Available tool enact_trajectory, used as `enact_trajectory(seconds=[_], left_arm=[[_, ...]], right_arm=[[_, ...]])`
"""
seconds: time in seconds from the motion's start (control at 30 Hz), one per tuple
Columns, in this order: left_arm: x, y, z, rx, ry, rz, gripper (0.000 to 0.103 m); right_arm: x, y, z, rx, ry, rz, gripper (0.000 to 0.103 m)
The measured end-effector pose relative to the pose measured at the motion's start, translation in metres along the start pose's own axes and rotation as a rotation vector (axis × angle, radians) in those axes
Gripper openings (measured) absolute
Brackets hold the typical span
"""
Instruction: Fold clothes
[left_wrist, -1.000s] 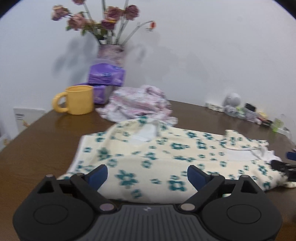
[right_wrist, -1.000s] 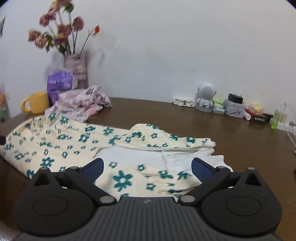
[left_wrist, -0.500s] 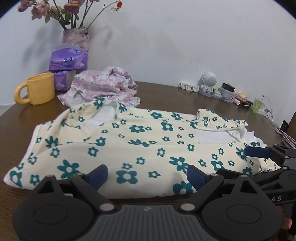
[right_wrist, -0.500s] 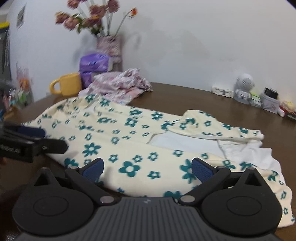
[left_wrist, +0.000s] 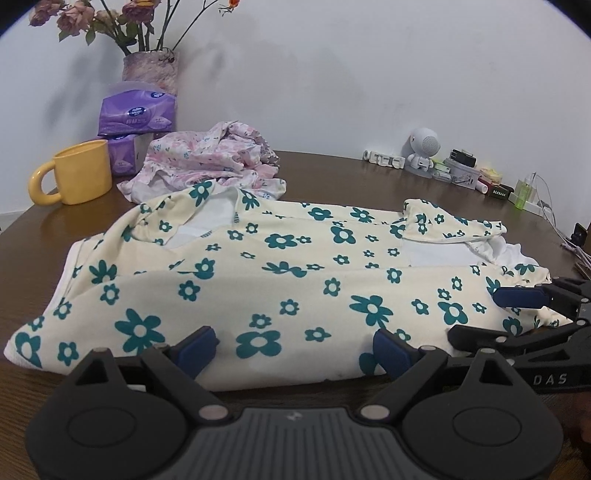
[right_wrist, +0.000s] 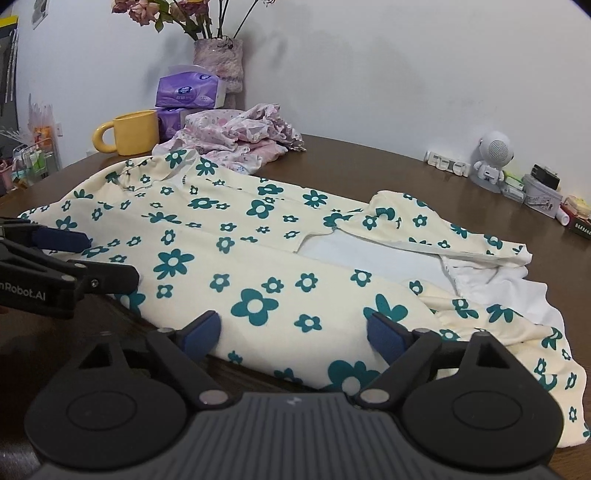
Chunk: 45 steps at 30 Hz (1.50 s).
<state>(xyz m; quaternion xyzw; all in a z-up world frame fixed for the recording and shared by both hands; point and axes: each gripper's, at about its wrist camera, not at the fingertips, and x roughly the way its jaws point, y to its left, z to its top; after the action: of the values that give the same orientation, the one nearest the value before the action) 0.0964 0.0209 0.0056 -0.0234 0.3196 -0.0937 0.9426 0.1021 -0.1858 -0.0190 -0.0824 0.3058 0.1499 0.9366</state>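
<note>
On a dark wooden table (left_wrist: 332, 173), a cream garment with teal flowers (left_wrist: 280, 266) lay spread flat, its white lining showing at the neck opening and at the turned-back far end. At the garment's near edge the left gripper (left_wrist: 291, 345) sat with its blue-padded fingers (left_wrist: 195, 345) spread wide and nothing between them, the cloth's hem just ahead of the pads. Farther along the same edge of the garment, the right gripper (right_wrist: 293, 332) was likewise splayed wide and empty, its pads at the hem. Behind the garment, a crumpled pink floral garment (left_wrist: 214, 162) touched its collar end. Beyond that heap stood a yellow mug (left_wrist: 74, 179), purple tissue packs (left_wrist: 136, 118) and a vase of dried flowers (left_wrist: 151, 70) against the white wall.
</note>
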Motion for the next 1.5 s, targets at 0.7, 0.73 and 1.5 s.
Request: enact_trajectory(seconds=[0.7, 0.73, 1.5], left_arm=[[0.001, -0.001, 0.0, 0.013, 0.012, 0.027, 0.092], [0.001, -0.001, 0.0, 0.011, 0.012, 0.028, 0.092], [0.002, -0.002, 0.0, 0.025, 0.022, 0.047, 0.093]], right_arm=[[-0.016, -0.066, -0.016, 0.036, 0.01, -0.012, 0.052], [-0.017, -0.068, -0.017, 0.036, 0.009, -0.007, 0.05], [-0.039, -0.136, -0.038, 0.126, 0.003, -0.039, 0.036]])
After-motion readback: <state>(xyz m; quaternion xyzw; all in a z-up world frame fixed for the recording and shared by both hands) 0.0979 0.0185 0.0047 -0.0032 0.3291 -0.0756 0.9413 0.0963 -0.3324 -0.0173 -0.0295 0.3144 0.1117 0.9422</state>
